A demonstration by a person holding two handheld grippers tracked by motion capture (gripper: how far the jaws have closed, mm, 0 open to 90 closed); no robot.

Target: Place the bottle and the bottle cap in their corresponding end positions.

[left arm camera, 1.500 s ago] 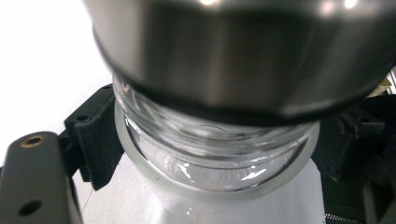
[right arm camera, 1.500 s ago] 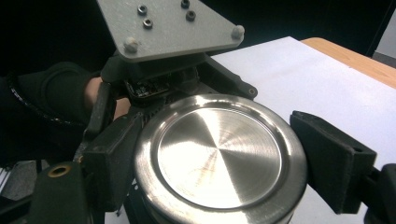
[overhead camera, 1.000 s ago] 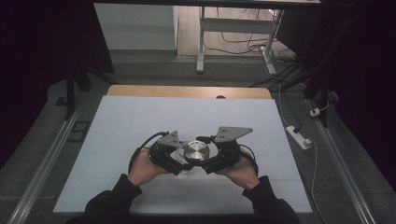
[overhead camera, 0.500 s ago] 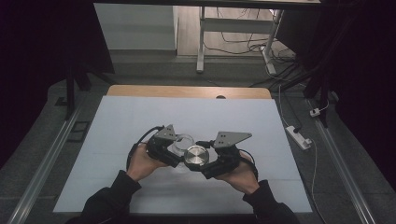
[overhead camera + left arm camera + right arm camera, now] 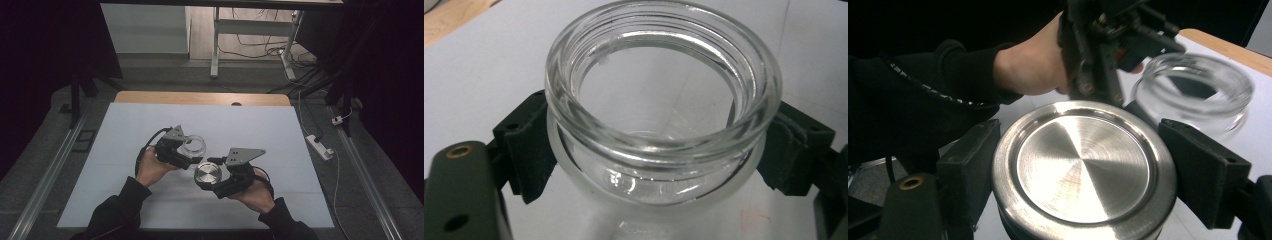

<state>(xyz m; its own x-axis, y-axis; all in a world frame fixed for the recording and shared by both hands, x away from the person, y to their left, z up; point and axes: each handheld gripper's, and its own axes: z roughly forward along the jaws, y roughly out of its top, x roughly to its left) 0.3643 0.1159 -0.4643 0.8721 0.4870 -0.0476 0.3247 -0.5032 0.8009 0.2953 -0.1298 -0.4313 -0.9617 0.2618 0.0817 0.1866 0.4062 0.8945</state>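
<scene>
Glass jar (image 5: 194, 146) and steel lid (image 5: 208, 173) apart: opening looks done.
Left gripper (image 5: 186, 154) clamps the jar; right gripper (image 5: 209, 179), at its 5 o'clock, clamps the lid, not yet set down.

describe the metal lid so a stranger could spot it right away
Look near the middle of the white table. The right gripper is clamped on a round metal lid; unlike the clear glass jar beside it, it is flat, shiny and opaque.
</scene>
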